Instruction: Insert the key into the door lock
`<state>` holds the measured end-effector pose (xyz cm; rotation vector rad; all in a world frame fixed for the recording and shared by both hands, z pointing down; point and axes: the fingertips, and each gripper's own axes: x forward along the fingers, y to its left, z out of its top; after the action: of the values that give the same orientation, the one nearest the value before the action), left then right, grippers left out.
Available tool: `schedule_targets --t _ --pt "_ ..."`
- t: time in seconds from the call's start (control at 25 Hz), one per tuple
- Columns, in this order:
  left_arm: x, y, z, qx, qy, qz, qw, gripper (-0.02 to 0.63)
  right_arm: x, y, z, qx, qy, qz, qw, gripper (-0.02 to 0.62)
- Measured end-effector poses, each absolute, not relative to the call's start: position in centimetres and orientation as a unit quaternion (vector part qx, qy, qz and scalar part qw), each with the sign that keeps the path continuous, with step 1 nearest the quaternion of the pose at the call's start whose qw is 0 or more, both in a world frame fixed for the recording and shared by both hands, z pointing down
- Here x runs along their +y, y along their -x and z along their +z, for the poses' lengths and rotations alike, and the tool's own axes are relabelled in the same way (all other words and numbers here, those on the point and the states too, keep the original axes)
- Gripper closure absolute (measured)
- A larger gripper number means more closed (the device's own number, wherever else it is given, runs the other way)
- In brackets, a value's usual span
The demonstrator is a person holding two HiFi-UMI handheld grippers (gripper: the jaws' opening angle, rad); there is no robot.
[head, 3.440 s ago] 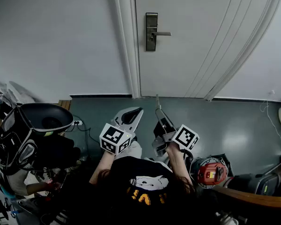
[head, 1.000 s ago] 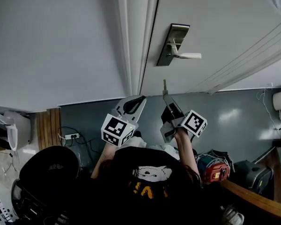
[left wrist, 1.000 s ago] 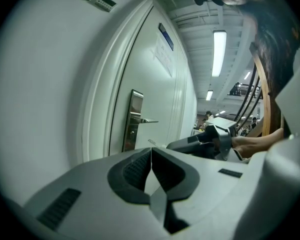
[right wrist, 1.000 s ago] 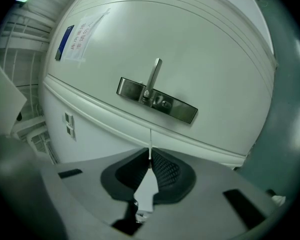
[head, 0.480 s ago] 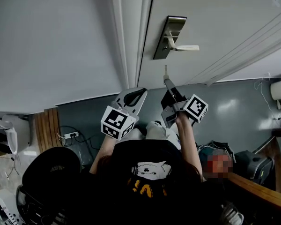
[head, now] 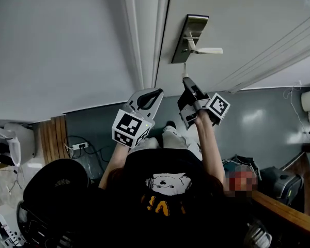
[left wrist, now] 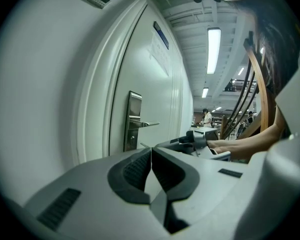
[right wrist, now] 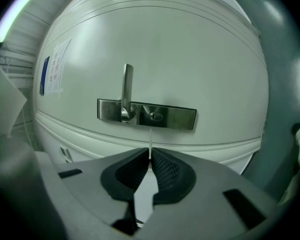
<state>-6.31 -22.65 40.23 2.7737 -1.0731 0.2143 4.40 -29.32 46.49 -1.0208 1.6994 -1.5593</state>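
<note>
A steel lock plate (head: 189, 37) with a lever handle (head: 207, 50) is mounted on the white door (head: 248, 19). My right gripper (head: 186, 80) is shut on a thin metal key (head: 184, 70) whose tip points up at the plate's lower end, a short gap away. In the right gripper view the key (right wrist: 150, 143) stands out from the shut right gripper (right wrist: 150, 159) just below the keyhole (right wrist: 155, 116) of the lock plate (right wrist: 175, 118). My left gripper (head: 156, 92) hangs lower and to the left, shut with nothing in it; its jaws (left wrist: 151, 153) meet flat.
The white door frame (head: 144, 35) and a plain wall (head: 57, 50) lie left of the lock. Grey floor (head: 258, 118), a power strip (head: 78, 146), a black round case (head: 51, 185) and a wooden rail (head: 284, 211) sit below. A paper notice (right wrist: 52, 74) hangs on the door.
The person has come close to the door. The right gripper has risen with the key, from waist height to just under the lock plate. The left gripper has stayed low and shut.
</note>
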Motion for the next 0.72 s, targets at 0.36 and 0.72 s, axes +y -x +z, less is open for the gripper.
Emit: schedule_targets --t 0.36,0.72 --pt "-23.3 6.9 40.0 -0.367 -0.924 0.082 0.065 0.597 -31.9 -4.7 46.5 0.640 0.373 -0.591 0.319 0.577" --pt "-22.9 7.2 39.5 -0.373 -0.922 0.087 0.050 0.597 -33.4 -5.0 46.4 0.636 0.364 -0.592 0.336 0.577"
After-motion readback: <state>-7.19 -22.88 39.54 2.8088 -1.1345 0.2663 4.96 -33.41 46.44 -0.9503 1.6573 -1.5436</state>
